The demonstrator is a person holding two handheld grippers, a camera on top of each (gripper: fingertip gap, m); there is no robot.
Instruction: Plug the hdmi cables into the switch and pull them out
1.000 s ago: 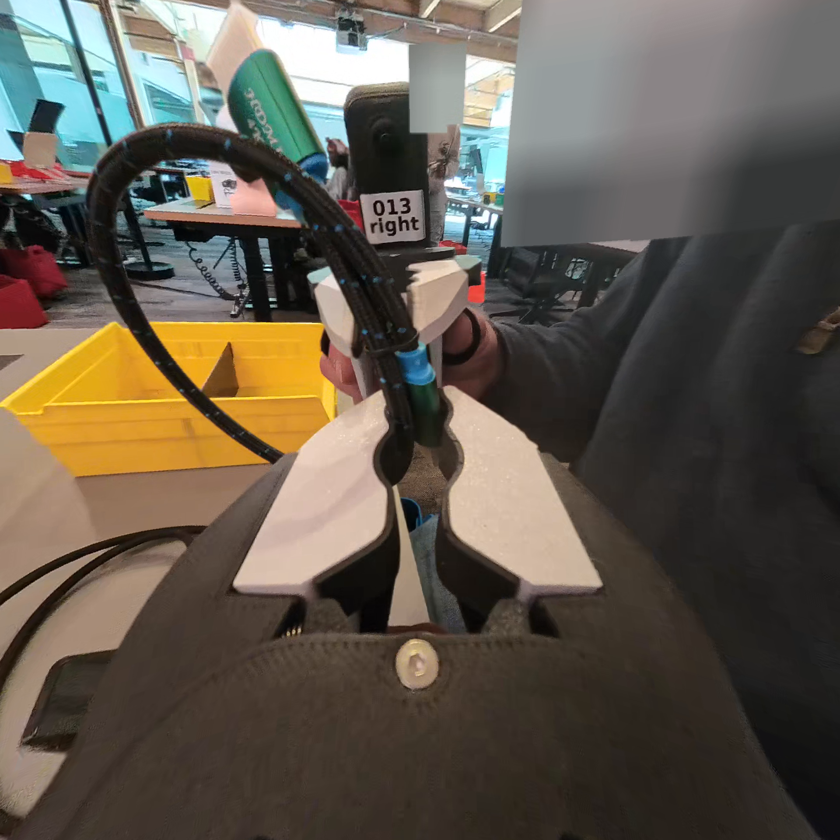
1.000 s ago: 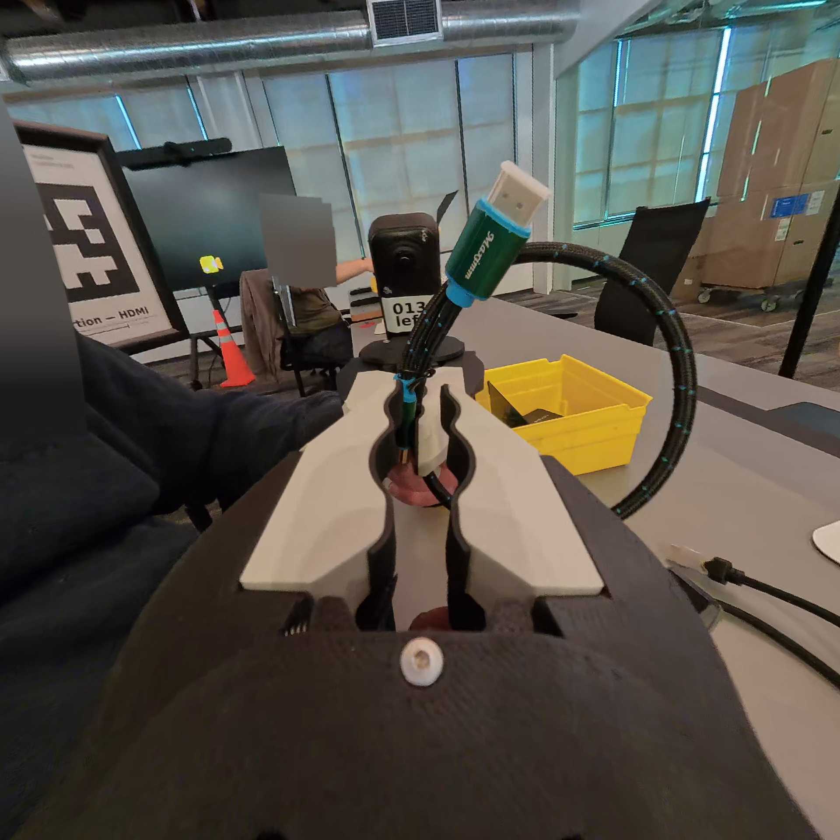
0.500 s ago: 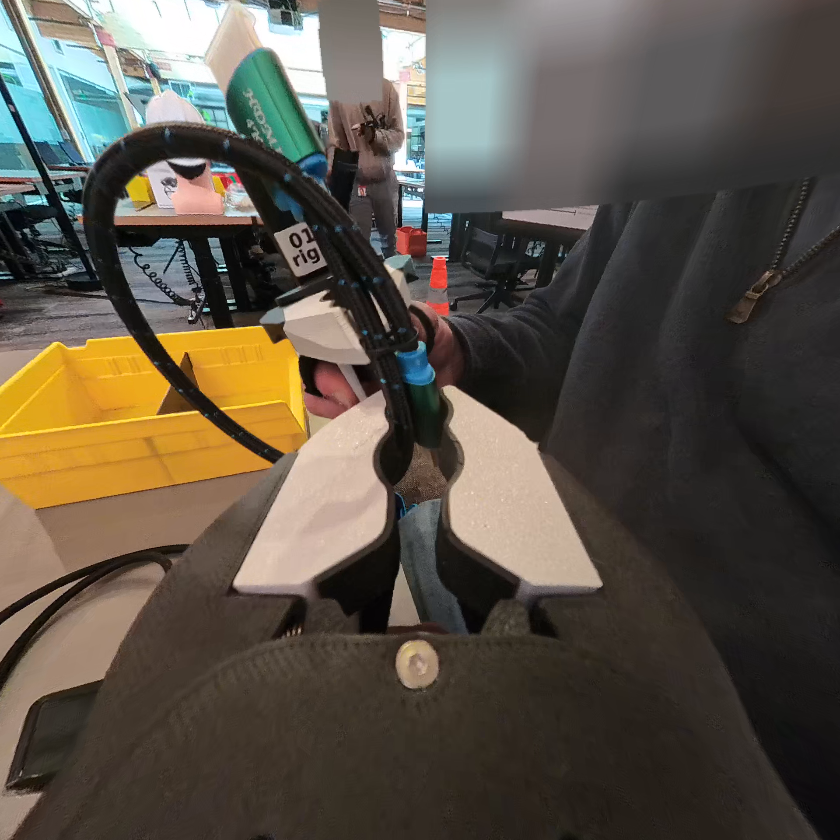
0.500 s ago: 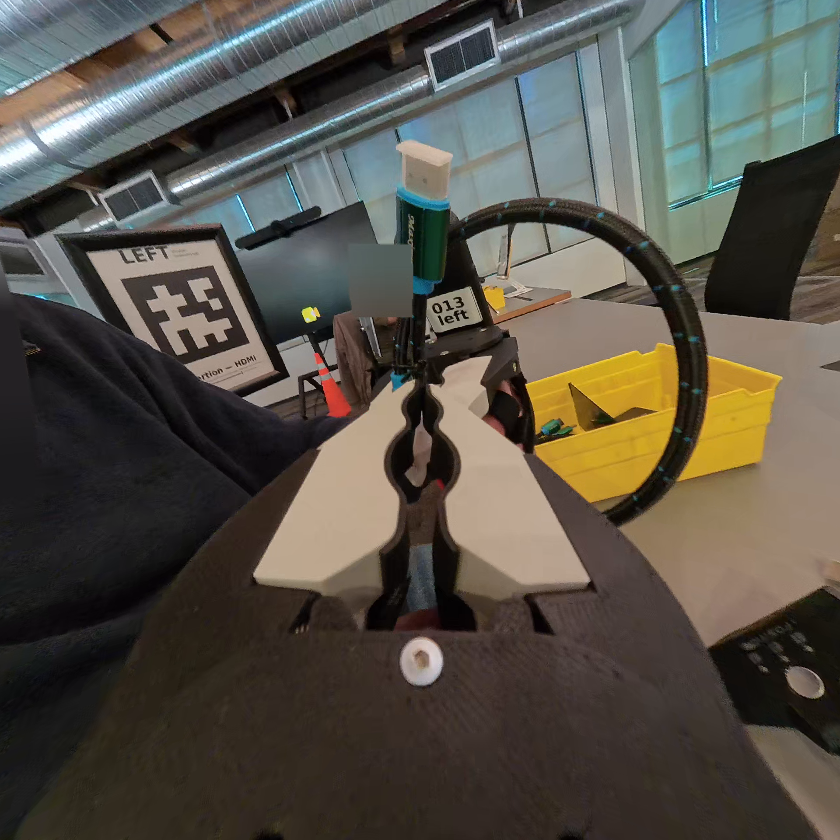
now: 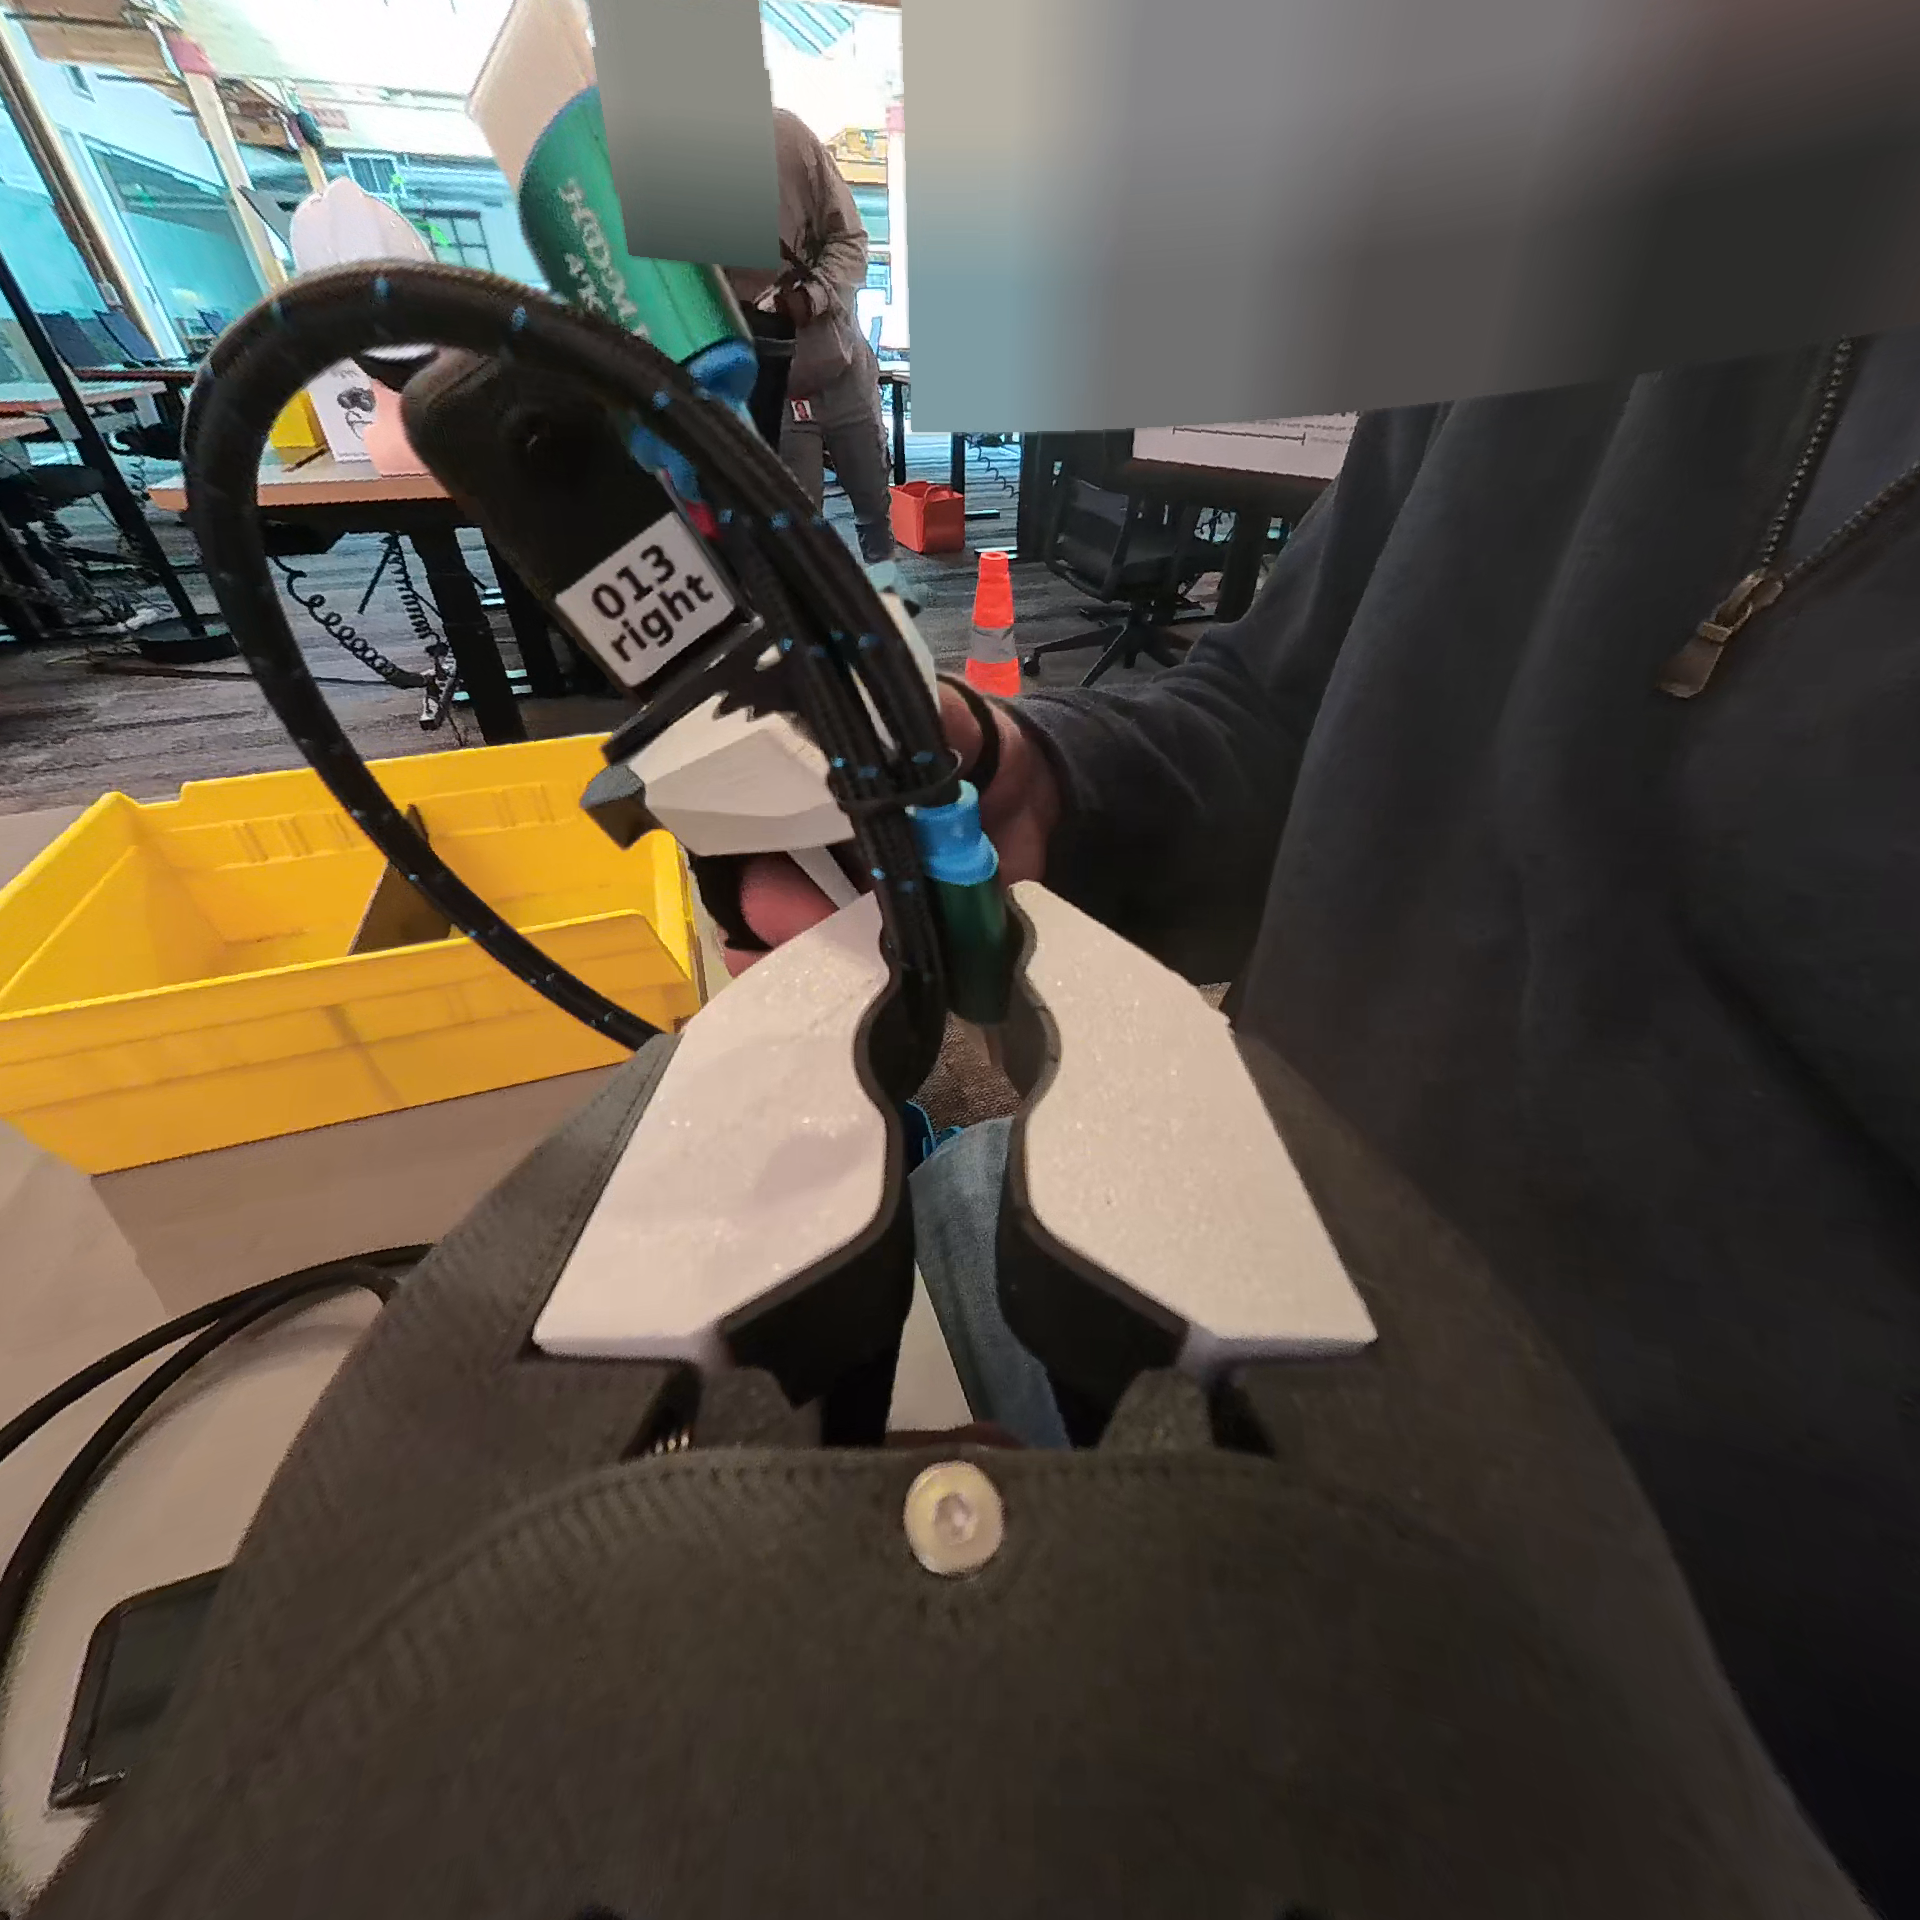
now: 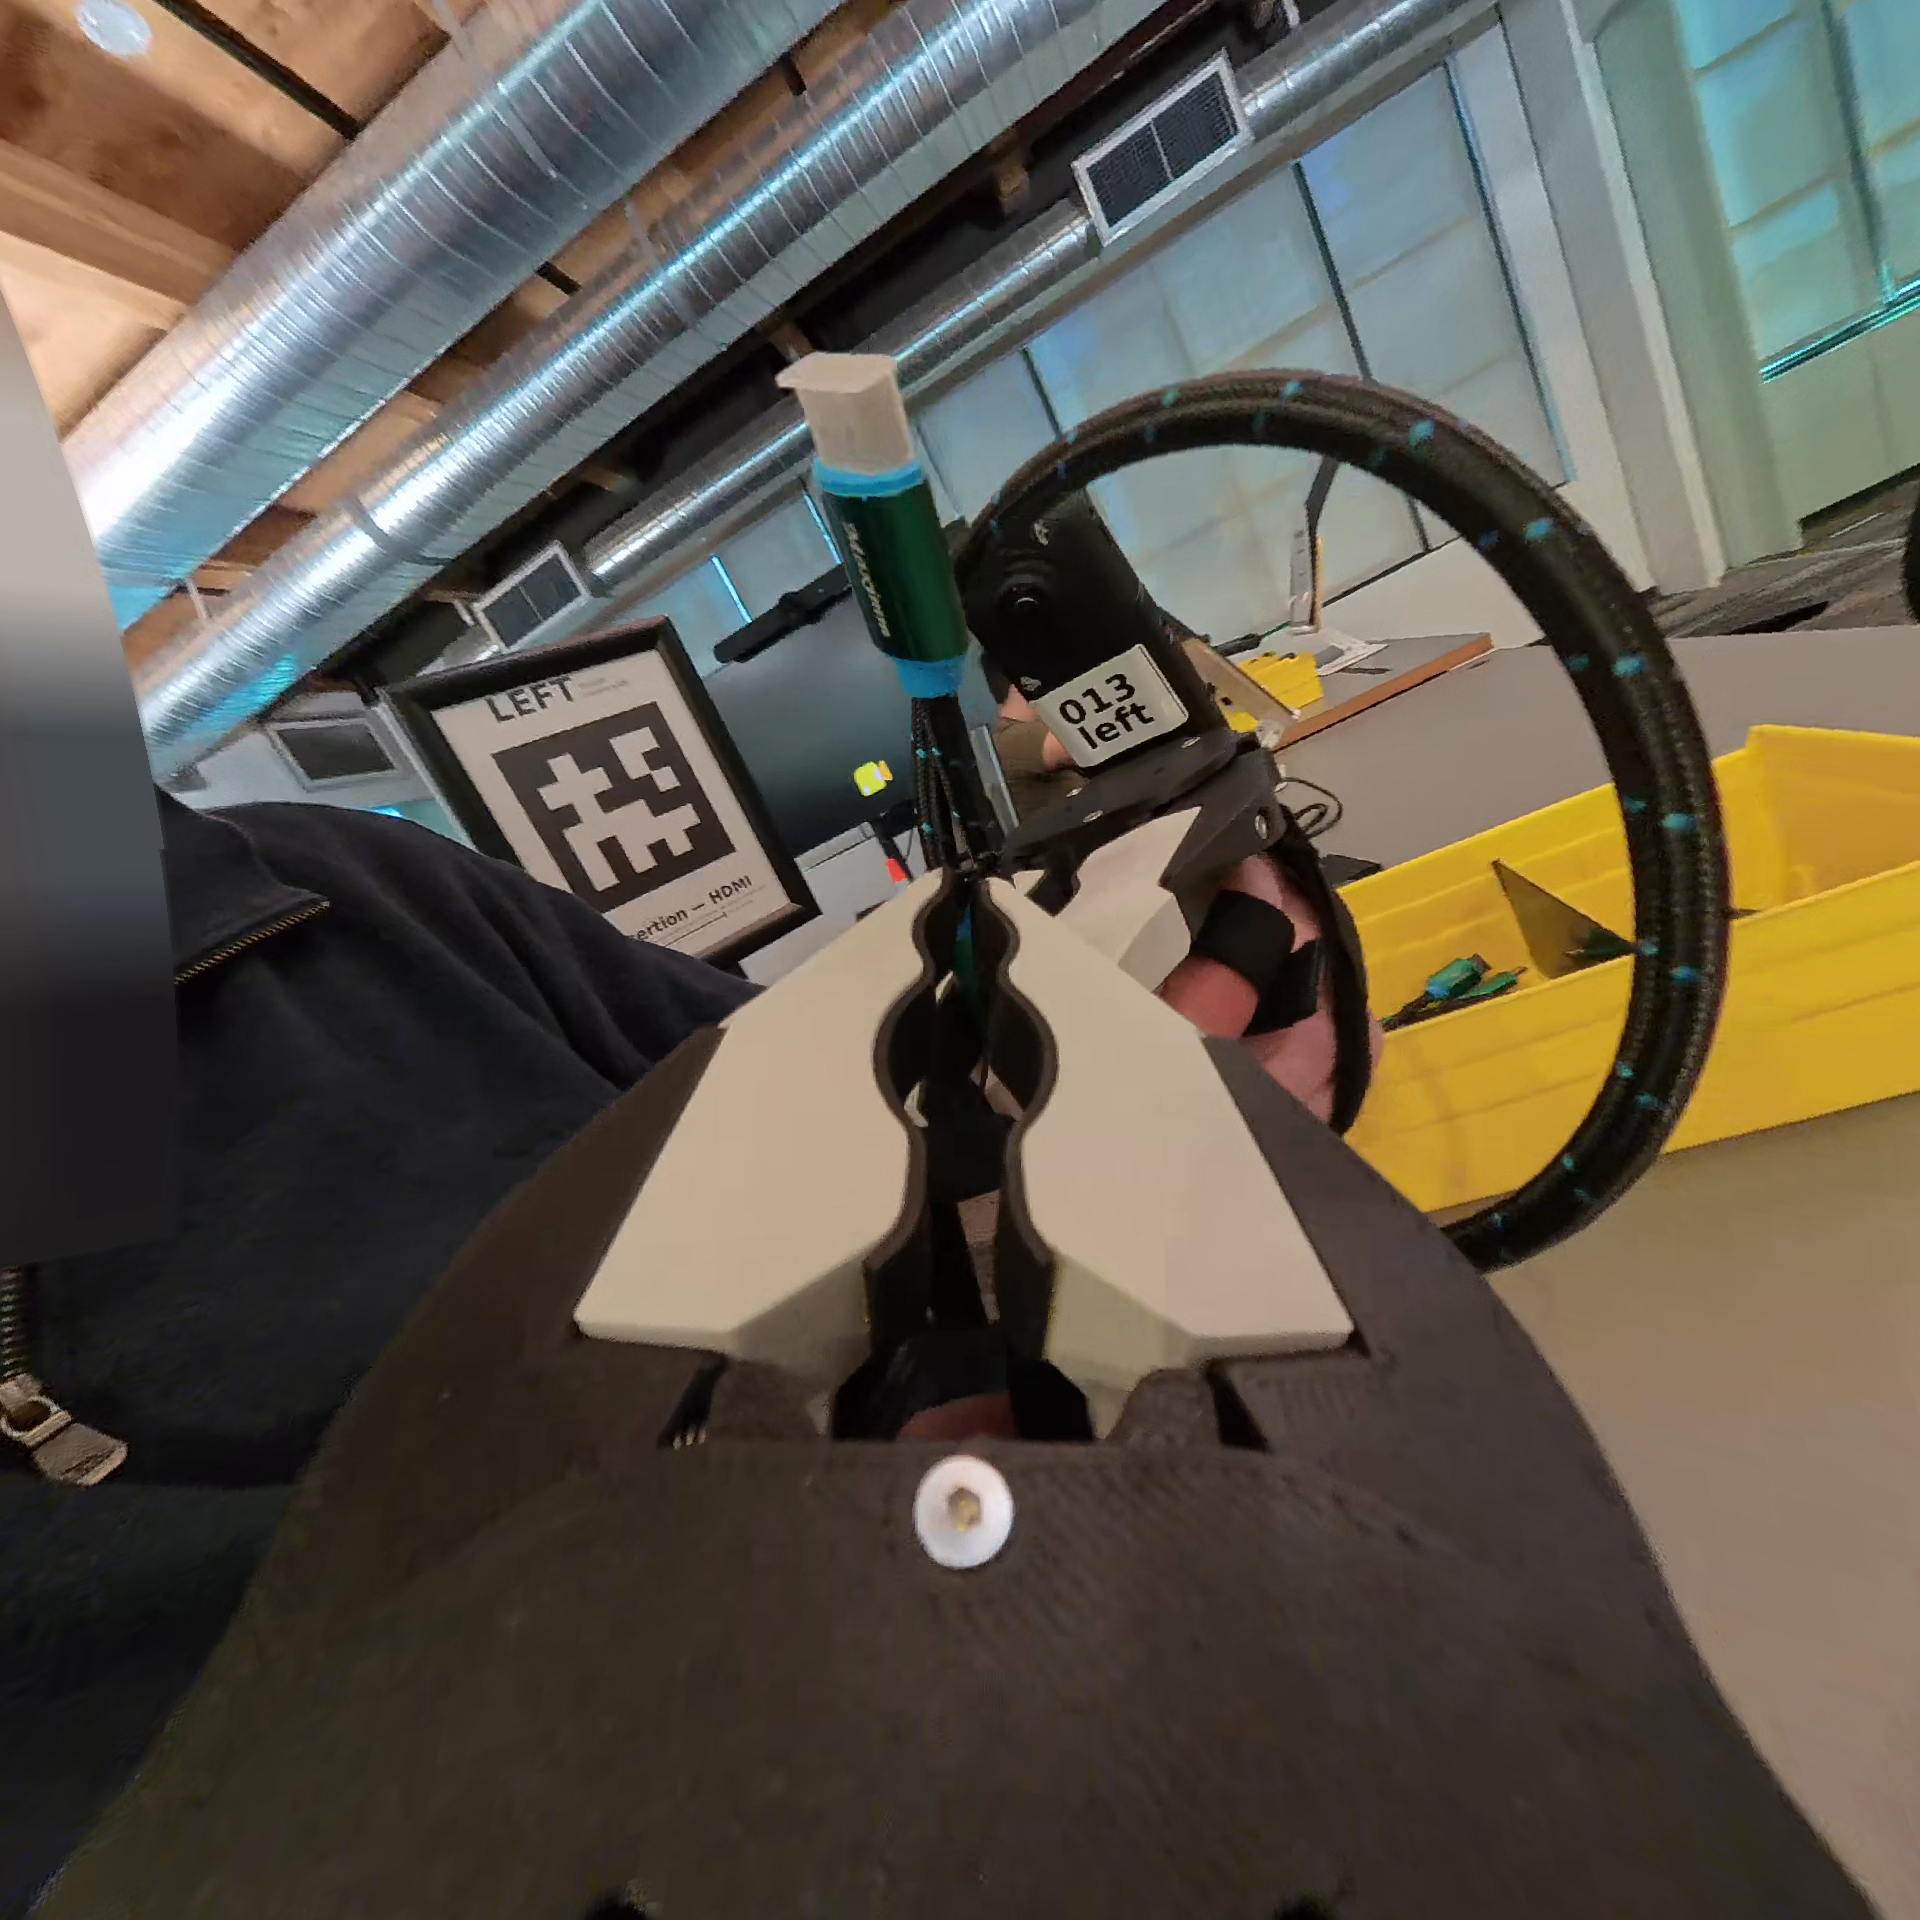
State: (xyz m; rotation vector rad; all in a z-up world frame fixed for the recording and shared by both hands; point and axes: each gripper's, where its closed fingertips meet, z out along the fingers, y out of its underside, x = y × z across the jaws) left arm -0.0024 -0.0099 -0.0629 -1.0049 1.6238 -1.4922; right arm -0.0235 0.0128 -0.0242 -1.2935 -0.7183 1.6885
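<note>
A coiled black braided HDMI cable (image 5: 312,644) with blue flecks and a green plug at each end is held in the air between both grippers. My left gripper (image 5: 951,935) is shut on the lower green plug (image 5: 971,935) and the strands tied beside it. My right gripper (image 6: 971,899) is shut on the same tied bundle just under the upper green plug (image 6: 899,582), which points up and has a pale cap. Each gripper faces the other: the right one shows in the left wrist view (image 5: 748,774), the left one in the right wrist view (image 6: 1132,894). The cable loop (image 6: 1673,831) arcs to the right.
A yellow bin (image 5: 260,997) stands on the grey table, also in the right wrist view (image 6: 1818,935), with small green parts (image 6: 1455,977) inside. A flat black device (image 5: 104,1683) and black cables (image 5: 156,1351) lie low left. The person's dark jacket (image 5: 1558,935) is close by. My right fingertips sit around 4 centimeters from my left ones.
My right gripper has closed onto the tied bundle and tipped upward, so the capped plug now stands upright. In the left wrist view the right gripper has rolled over and come closer.
</note>
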